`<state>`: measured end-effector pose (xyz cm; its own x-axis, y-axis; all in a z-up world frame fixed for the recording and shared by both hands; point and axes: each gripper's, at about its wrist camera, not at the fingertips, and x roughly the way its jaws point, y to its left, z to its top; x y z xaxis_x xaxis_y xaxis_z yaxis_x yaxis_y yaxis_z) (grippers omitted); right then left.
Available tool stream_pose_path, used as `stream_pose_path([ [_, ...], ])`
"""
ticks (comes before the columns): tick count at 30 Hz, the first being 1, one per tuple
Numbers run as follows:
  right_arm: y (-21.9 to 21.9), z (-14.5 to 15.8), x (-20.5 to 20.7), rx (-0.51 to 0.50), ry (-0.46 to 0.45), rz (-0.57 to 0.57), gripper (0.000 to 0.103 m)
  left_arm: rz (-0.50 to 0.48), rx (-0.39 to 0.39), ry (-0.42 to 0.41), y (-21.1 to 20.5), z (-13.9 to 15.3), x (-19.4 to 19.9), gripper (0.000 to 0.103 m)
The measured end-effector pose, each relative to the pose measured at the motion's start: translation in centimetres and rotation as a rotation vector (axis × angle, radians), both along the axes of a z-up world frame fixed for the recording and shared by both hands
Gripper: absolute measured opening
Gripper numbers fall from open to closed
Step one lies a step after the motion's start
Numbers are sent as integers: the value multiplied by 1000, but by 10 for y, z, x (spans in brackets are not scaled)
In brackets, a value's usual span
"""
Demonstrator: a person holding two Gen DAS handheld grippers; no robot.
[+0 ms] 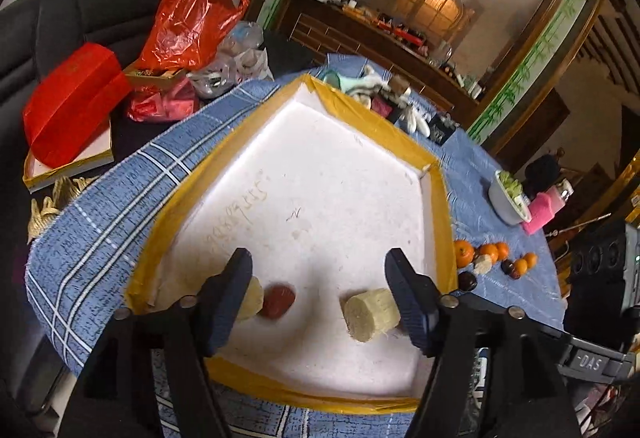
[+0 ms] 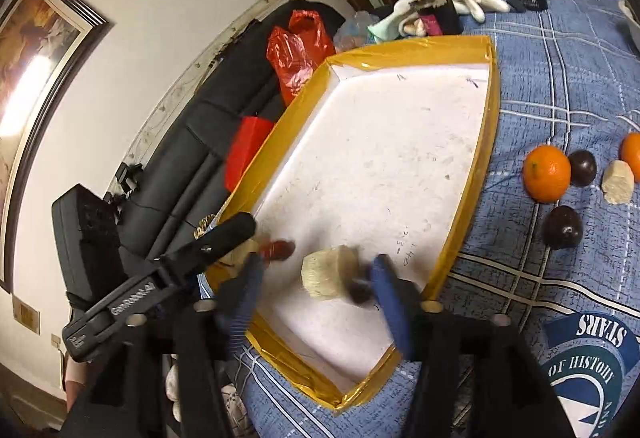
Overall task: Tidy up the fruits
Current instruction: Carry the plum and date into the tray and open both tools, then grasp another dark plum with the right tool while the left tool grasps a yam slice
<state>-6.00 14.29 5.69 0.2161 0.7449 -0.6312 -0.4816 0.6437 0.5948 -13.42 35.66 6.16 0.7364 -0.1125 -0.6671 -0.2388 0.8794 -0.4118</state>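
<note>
A white foam tray with a yellow taped rim (image 1: 442,206) (image 2: 490,110) lies on the blue checked cloth. In it lie a pale cut cane piece (image 1: 370,314) (image 2: 330,272), a red fruit (image 1: 278,301) (image 2: 278,250) and a second pale piece (image 1: 253,302) behind my left finger. My left gripper (image 1: 320,302) is open over these, holding nothing. My right gripper (image 2: 316,298) is open over the tray; a dark round fruit (image 2: 360,292) lies blurred by its right finger. Oranges (image 2: 547,174) (image 1: 463,253), dark fruits (image 2: 562,228) and a pale piece (image 2: 618,182) lie on the cloth to the right.
Red plastic bags (image 1: 188,26) and a red box (image 1: 74,102) sit on a black sofa (image 1: 100,10) left of the table. White gloves and small items (image 2: 448,4) lie beyond the tray. A white bowl (image 1: 507,204) and pink object (image 1: 542,210) stand far right.
</note>
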Motion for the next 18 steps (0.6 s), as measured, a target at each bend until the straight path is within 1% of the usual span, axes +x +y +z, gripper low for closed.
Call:
stream_pose_path([
  [2,-9,6,-1,0,-20,-23,65,10,-18,-17,2,4,-5,71],
  [5,-47,22,-3,21,-59,-104,65,12,-33,-29,1,8,-11,72],
  [6,-62,25,-2,12,-72,-138,65,14,-36,-31,2,9,-12,72],
  [8,-88,26,2,-46,-95,-210,65,14,-43,-40,-2,12,-14,73],
  [11,-119,15,6,-176,-117,-292,66,-4,-44,-44,-11,14,-14,75],
  [13,-124,3,9,-220,-111,-296,66,-30,-41,-41,-21,15,-11,75],
  [15,-119,-6,11,-255,-119,-284,64,-47,-30,-35,-28,15,-9,75],
  [16,-111,-11,14,-295,-142,-276,63,-56,-23,-33,-32,16,-9,75],
  [18,-97,-16,17,-363,-189,-255,57,-69,-3,-32,-39,18,-9,75],
])
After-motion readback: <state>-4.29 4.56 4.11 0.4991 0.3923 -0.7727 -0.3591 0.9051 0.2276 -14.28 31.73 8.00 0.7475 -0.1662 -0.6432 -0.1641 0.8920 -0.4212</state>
